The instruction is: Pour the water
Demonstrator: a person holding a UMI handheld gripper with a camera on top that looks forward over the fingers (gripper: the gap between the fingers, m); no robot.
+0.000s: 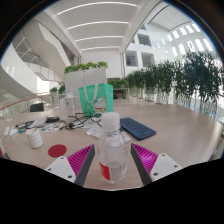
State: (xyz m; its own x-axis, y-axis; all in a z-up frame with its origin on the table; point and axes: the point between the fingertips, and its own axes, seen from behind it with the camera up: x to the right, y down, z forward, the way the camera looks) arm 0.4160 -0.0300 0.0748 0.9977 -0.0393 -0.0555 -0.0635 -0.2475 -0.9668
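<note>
Carrying stage, by the look of it: hand-held gripper clamped on a water bottle, both pink pads pressing its sides, above the table. Next: finding a vessel (maybe the cup at 9 o'clock), then tilting. Clear plastic, white cap on, so uncapping needed first.

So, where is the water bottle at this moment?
In the gripper view, the water bottle stands on the table between the two fingers of the gripper, with the keyboard just beyond it.
</note>
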